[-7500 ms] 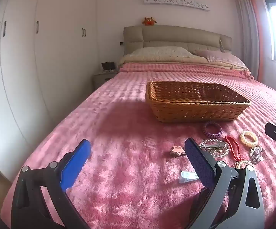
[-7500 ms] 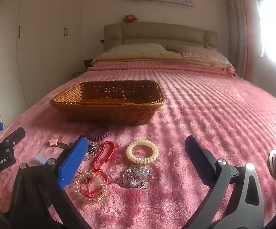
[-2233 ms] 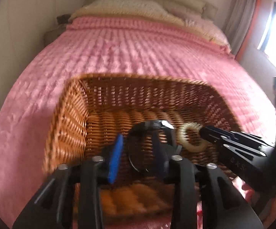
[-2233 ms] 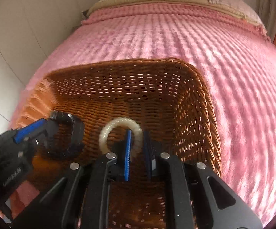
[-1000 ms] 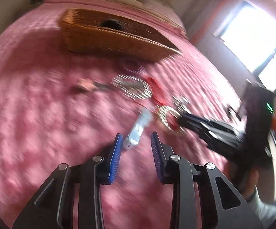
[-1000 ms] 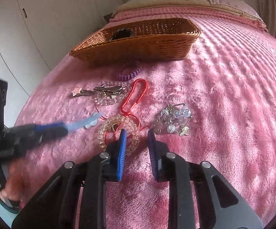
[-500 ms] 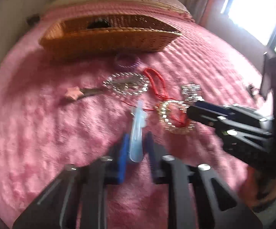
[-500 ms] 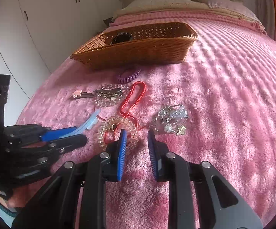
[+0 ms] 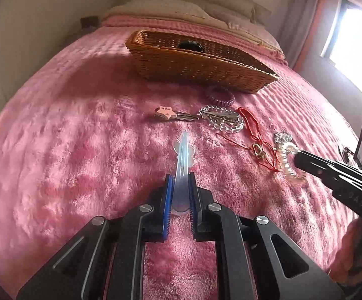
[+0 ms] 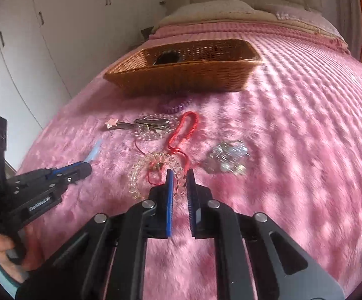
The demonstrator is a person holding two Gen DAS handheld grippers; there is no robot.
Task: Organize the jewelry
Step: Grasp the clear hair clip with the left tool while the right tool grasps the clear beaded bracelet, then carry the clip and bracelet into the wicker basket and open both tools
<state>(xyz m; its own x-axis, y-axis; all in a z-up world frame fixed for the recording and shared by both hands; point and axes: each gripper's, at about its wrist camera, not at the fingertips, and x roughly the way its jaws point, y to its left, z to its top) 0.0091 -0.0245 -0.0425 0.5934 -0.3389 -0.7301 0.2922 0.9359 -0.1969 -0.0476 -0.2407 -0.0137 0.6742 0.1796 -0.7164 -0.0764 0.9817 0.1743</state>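
My left gripper is shut on a pale blue hair clip, held just above the pink bedspread; it also shows in the right wrist view. My right gripper is shut on the rim of a clear beaded bracelet with a red cord; it shows in the left wrist view. A wicker basket stands farther up the bed with a black item inside. Before it lie a purple coil tie, a star clip, a crystal bracelet, a red cord and a crystal brooch.
The pink bedspread covers the whole bed. Pillows and a headboard are at the far end. White wardrobes stand to the left, and a bright window to the right.
My left gripper has closed on the blue hair clip and lifted it slightly. My right gripper has closed on the beaded bracelet's rim, and the bracelet has shifted on the bed.
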